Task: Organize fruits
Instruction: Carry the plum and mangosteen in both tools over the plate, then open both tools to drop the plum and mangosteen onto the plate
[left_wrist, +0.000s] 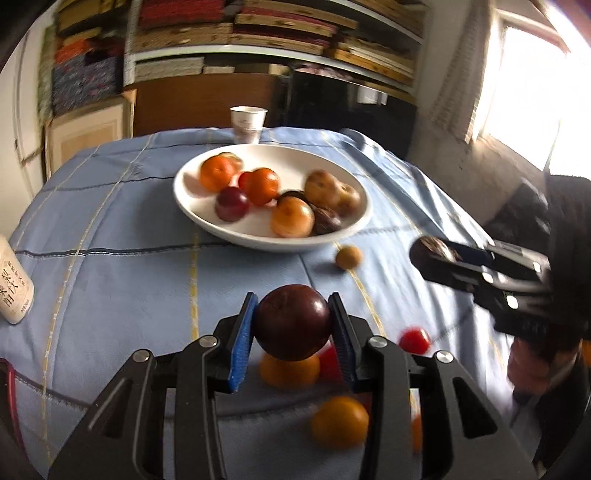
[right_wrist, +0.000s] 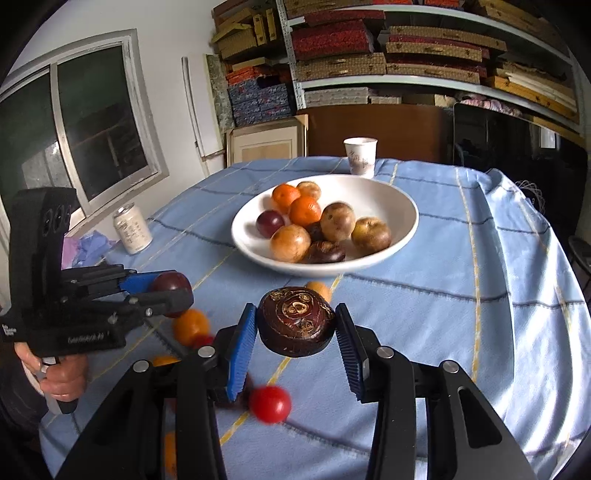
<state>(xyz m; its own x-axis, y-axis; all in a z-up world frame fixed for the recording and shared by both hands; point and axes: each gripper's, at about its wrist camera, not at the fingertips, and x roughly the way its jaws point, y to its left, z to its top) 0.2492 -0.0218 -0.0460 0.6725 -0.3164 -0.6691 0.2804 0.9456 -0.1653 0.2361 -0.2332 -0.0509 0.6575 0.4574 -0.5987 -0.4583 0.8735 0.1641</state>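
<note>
The left gripper (left_wrist: 293, 326) is being kept clenched on a dark plum (left_wrist: 293, 322), which is pressed between the 2 blue pads (left_wrist: 242, 343) and lifted clear of the blue tablecloth (left_wrist: 110, 280). The plum is nearly round, so no clear long axis is being shown; a small dimple is being turned toward the camera.

The right gripper (right_wrist: 295, 328) is being closed on a dark flattened fruit (right_wrist: 295, 320). Its broad patterned face is being tilted up toward the camera, and its long axis is being held across the jaws, from pad to pad.

Both fruits are probably being held high for carrying to the white bowl (right_wrist: 402, 206), where several fruits are already lying. Loose oranges (left_wrist: 340, 421) and red fruits (right_wrist: 269, 403) are still waiting on the cloth.
</note>
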